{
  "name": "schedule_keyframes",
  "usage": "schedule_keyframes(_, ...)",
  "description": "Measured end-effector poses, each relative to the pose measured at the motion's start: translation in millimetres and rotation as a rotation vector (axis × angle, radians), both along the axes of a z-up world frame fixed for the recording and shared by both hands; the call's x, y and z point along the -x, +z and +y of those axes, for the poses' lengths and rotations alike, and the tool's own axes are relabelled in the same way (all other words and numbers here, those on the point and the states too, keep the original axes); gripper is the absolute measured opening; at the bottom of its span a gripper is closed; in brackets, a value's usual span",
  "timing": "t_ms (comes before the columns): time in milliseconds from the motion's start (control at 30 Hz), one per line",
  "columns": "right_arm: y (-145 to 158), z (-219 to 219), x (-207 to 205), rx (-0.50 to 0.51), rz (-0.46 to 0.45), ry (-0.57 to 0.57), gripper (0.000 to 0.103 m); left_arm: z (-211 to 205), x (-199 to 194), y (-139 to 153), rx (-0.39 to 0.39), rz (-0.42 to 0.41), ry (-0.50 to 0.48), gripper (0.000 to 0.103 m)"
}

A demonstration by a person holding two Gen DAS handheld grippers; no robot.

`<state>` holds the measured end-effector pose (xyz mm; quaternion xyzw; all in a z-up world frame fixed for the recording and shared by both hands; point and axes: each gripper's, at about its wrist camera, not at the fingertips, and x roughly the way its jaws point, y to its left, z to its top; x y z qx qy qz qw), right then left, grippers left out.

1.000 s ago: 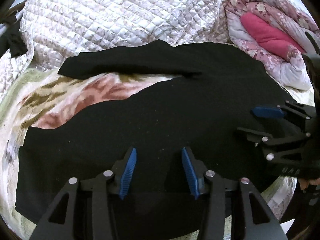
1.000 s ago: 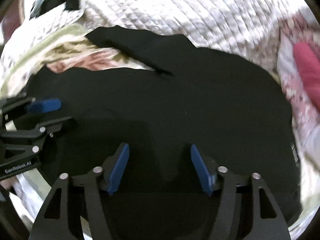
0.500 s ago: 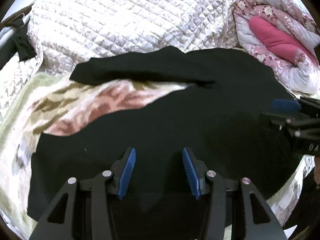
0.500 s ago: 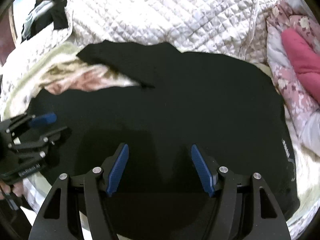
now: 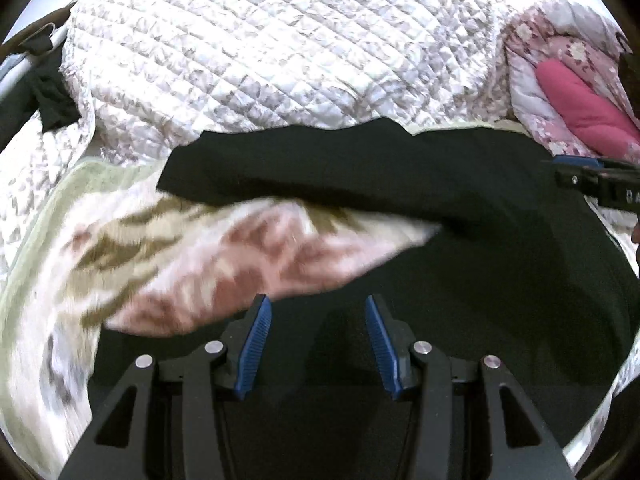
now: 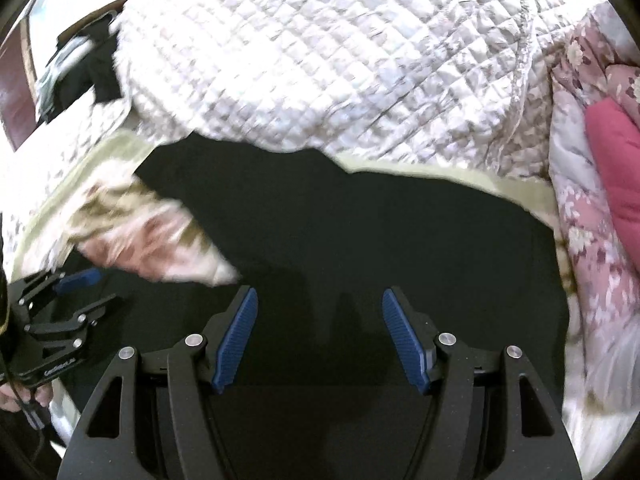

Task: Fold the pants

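Note:
Black pants (image 5: 460,248) lie spread flat on a bed, their two legs splayed apart toward the left with a patterned blanket (image 5: 208,256) showing between them. The pants also fill the middle of the right wrist view (image 6: 380,232). My left gripper (image 5: 316,320) is open and empty, just above the near leg. My right gripper (image 6: 320,312) is open and empty above the seat area. Each gripper shows at the edge of the other's view, the right one (image 5: 592,176) and the left one (image 6: 72,300).
A white quilted cover (image 5: 280,60) is bunched behind the pants. A pink floral duvet with a magenta pillow (image 6: 612,168) lies at the right. Dark clothing and a rail (image 5: 44,80) sit at the far left edge.
Both grippers have pulled back and risen, so the pants look smaller and more of the quilt shows. The pants have not moved. Both stay open.

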<state>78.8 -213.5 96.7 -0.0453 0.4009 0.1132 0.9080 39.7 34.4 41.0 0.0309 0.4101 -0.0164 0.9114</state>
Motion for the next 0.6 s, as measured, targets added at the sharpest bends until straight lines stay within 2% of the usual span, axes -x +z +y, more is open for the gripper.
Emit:
schedule_keyframes(100,10.1,-9.1,-28.6,0.019,-0.022,-0.018,0.065,8.5,-33.3,10.1,0.02,-0.002,-0.008,0.052)
schedule_keyframes(233,14.0,-27.2,-66.3,0.002,-0.037,-0.04,0.065,15.9,-82.4,21.0,-0.004,-0.024,-0.023,0.063)
schedule_keyframes(300,7.9,-37.7,-84.9,-0.004,-0.019,-0.058,0.065,19.9,-109.3,20.9,-0.017,-0.025,-0.014,0.064)
schedule_keyframes(433,-14.6,-59.0,-112.3,0.014,0.034,-0.097,0.065,21.7,-164.8,11.4,-0.045,-0.009,-0.001,0.065)
schedule_keyframes(600,-27.9,-85.6,-132.6,0.055,0.046,-0.17,0.065,14.4,-209.7,-14.9,-0.08,0.022,-0.002,0.066)
